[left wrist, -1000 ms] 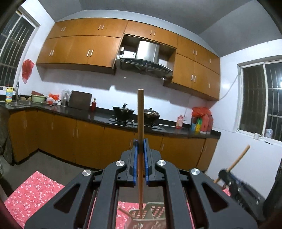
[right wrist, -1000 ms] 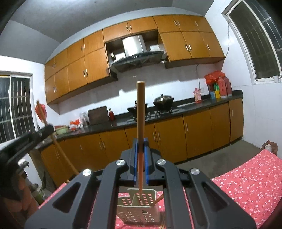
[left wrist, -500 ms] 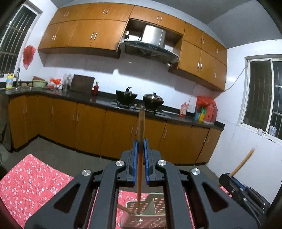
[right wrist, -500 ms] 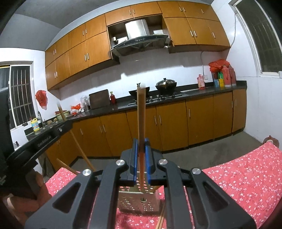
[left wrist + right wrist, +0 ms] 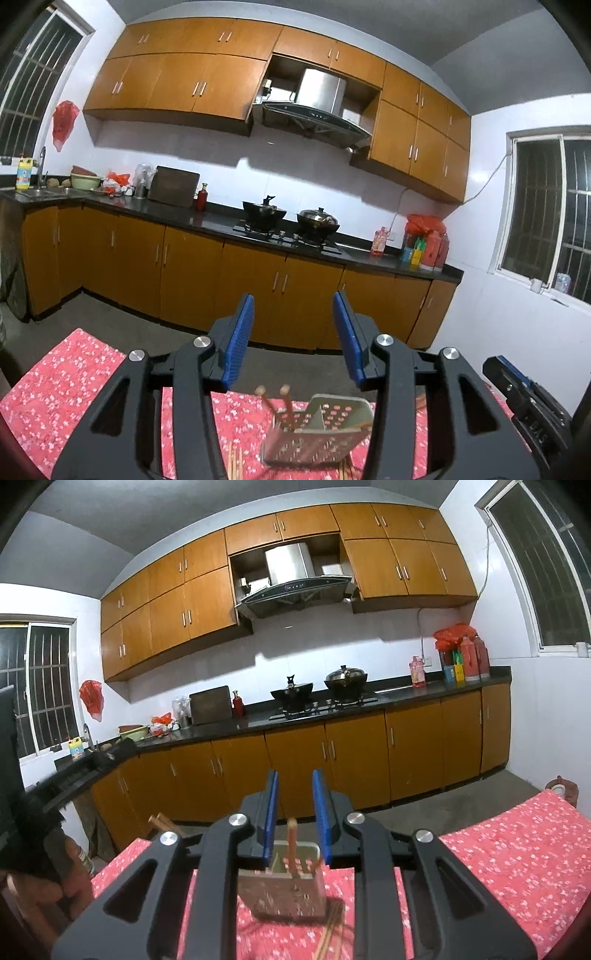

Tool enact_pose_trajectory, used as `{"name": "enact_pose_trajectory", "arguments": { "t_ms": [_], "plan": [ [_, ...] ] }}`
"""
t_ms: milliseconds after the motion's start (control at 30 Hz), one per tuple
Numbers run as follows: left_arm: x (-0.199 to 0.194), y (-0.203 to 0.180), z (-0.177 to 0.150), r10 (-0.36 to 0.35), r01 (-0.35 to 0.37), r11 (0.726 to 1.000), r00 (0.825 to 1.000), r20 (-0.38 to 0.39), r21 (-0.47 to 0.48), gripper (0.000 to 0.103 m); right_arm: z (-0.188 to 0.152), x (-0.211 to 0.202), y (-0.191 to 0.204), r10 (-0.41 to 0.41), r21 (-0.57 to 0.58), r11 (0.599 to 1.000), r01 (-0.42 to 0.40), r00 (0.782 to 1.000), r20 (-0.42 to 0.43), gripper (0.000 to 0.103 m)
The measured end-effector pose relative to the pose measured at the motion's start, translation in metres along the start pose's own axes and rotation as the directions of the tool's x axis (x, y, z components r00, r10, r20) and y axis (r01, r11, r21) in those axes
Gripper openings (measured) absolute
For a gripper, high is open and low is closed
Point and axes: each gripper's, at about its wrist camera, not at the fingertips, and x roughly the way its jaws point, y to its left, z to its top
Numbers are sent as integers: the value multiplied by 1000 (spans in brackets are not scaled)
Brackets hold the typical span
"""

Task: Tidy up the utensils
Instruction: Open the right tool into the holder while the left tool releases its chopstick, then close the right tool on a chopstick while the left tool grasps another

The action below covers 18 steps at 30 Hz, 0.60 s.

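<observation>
The left gripper [image 5: 293, 334] has flat blue pads; its jaws are opening with nothing between them. The right gripper [image 5: 294, 816] is opening too, empty. Thin wooden chopsticks [image 5: 283, 406] stand in the holey metal holder [image 5: 317, 435] just below the pads. The holder sits on a red flowery cloth [image 5: 498, 856], orange cupboards [image 5: 192, 280] behind it.

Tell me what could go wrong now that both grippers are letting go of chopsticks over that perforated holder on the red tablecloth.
1. The perforated holder leans in the left wrist view, so another dropped stick might tip it.
2. The chopsticks in the holder stand slanted and could catch the left gripper or the right gripper, whose jaws are opening with nothing pinched.
3. Loose chopsticks on the cloth lie against the holder's base and could roll.
</observation>
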Motion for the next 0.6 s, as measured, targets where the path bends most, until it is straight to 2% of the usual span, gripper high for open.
{"name": "enact_pose_trajectory", "arguments": {
  "t_ms": [100, 167, 233, 267, 367, 400, 467, 600],
  "plan": [
    [-19, 15, -12, 21, -21, 1000, 999, -31, 3, 45, -21, -15, -9, -32, -21, 999, 31, 998, -50, 21],
    [-26, 28, -30, 62, -60, 998, 994, -85, 22, 45, -43, -15, -18, -64, -26, 998, 61, 990, -126, 21],
    [-27, 38, -50, 95, -89, 995, 985, -147, 48, 45, -70, -8, -29, -81, -17, 997, 79, 969, -233, 21],
    [-24, 43, -62, 112, -102, 993, 976, -189, 64, 44, -89, -2, -36, -90, -9, 996, 92, 948, -307, 21],
    [-15, 61, -101, 135, -109, 990, 932, -337, 94, 37, -133, 15, -46, -72, 28, 995, 96, 881, -469, 19],
    [-12, 65, -115, 136, -104, 989, 912, -388, 103, 34, -147, 19, -47, -64, 35, 995, 95, 857, -511, 19],
    [-9, 70, -133, 134, -95, 989, 886, -443, 111, 32, -170, 25, -45, -50, 37, 995, 88, 818, -573, 19],
    [-7, 78, -164, 97, -57, 994, 842, -531, 92, 30, -200, 34, -33, -60, 7, 997, 83, 774, -631, 19]
  ]
}}
